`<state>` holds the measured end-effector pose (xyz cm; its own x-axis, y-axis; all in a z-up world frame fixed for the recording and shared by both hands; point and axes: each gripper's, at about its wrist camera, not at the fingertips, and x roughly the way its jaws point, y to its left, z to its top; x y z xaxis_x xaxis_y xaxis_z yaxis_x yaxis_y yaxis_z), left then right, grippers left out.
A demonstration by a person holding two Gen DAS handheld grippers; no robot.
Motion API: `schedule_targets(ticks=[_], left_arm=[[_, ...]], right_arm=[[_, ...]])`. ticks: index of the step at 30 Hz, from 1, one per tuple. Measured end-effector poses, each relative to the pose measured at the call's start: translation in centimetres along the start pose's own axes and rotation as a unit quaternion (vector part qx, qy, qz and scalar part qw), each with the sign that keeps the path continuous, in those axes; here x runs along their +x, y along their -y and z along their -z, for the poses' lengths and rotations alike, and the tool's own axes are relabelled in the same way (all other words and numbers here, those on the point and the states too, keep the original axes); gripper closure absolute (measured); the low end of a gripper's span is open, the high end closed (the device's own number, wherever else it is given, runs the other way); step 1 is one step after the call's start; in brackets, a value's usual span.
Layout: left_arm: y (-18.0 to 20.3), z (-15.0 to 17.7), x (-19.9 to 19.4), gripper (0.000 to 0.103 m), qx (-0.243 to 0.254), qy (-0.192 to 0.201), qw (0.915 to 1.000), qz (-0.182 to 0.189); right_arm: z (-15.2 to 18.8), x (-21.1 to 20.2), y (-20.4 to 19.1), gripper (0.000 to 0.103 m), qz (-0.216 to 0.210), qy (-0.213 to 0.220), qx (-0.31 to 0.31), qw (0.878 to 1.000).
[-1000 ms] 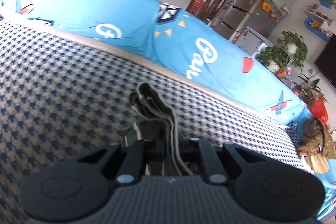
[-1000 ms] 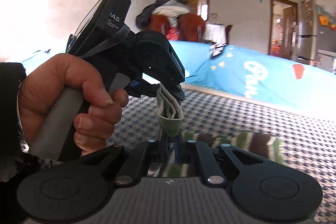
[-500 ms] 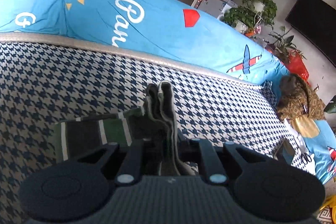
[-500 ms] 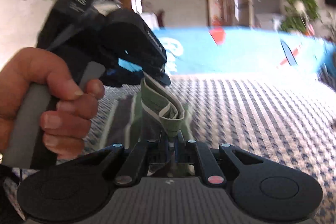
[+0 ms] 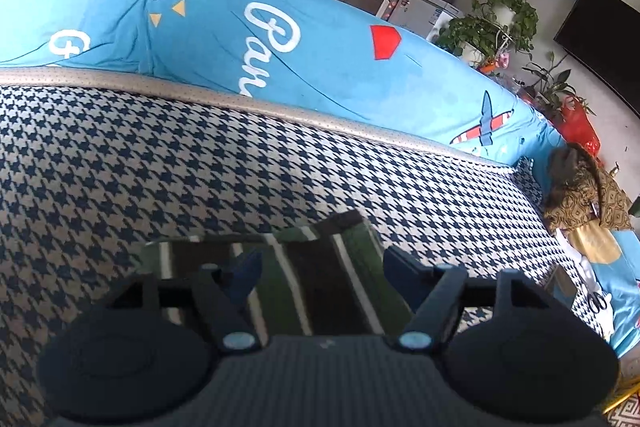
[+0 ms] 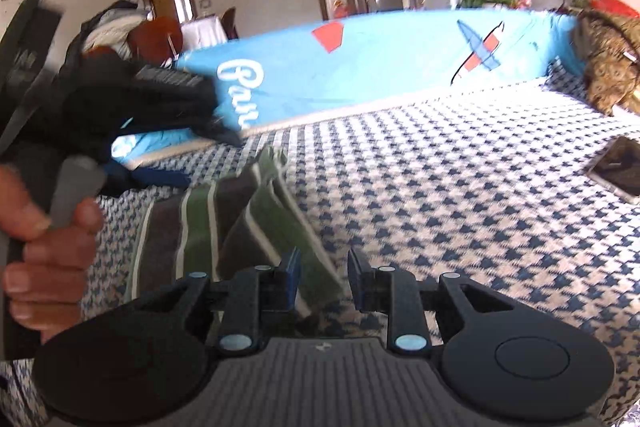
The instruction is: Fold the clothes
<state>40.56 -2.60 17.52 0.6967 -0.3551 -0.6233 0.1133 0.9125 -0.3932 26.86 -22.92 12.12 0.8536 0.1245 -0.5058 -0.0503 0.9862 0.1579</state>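
A folded garment [image 5: 316, 267] with green, dark and white stripes lies on the houndstooth seat [image 5: 160, 167]. In the left wrist view my left gripper [image 5: 324, 267] hovers just over it. Its jaws are opening wide and the pads touch no cloth. In the right wrist view the garment's [image 6: 224, 223] right-hand flap slopes down between the fingers of my right gripper [image 6: 324, 275]. Those jaws are opening too, with a gap beside the cloth. A hand [image 6: 44, 239] holds the left gripper at the left of that view, blurred.
A blue printed cover [image 5: 320, 67] drapes the backrest behind the seat. A dark flat device [image 6: 618, 171] lies on the seat to the right. A brown patterned cloth [image 5: 584, 191] is heaped at the far right end. Potted plants [image 5: 492, 27] stand beyond.
Both grippers were shut on a bunched fold of the garment and carried it rightward. Now both have let go, and the garment lies flat on the seat.
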Motion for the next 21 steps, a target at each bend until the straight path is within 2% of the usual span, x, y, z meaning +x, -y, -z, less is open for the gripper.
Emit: schedule_targets(ticks=[6, 9, 13, 18, 21], left_arm=[[-4.0, 0.3, -0.9, 0.031, -0.031, 0.001, 0.9988, -0.038], [-5.1, 0.6, -0.6, 0.031, -0.037, -0.003, 0.9977, -0.057], [-5.8, 0.8, 0.0, 0.031, -0.035, -0.002, 0.9965, -0.076], [-6.7, 1.1, 1.6, 0.028, -0.041, -0.011, 0.9941, -0.1], [-7.3, 1.4, 2.6, 0.026, -0.047, -0.017, 0.9921, -0.115]], right_arm=[[-0.9, -0.4, -1.9, 0.077, -0.069, 0.034, -0.023, 0.997], [-1.0, 0.0, -3.1, 0.077, -0.102, 0.046, -0.057, 0.992], [-1.5, 2.4, -3.6, 0.077, -0.116, 0.039, -0.08, 0.989], [-1.3, 6.6, -1.6, 0.077, -0.084, -0.012, -0.042, 0.996], [-0.9, 7.5, -0.9, 0.075, -0.064, -0.024, -0.031, 0.997]])
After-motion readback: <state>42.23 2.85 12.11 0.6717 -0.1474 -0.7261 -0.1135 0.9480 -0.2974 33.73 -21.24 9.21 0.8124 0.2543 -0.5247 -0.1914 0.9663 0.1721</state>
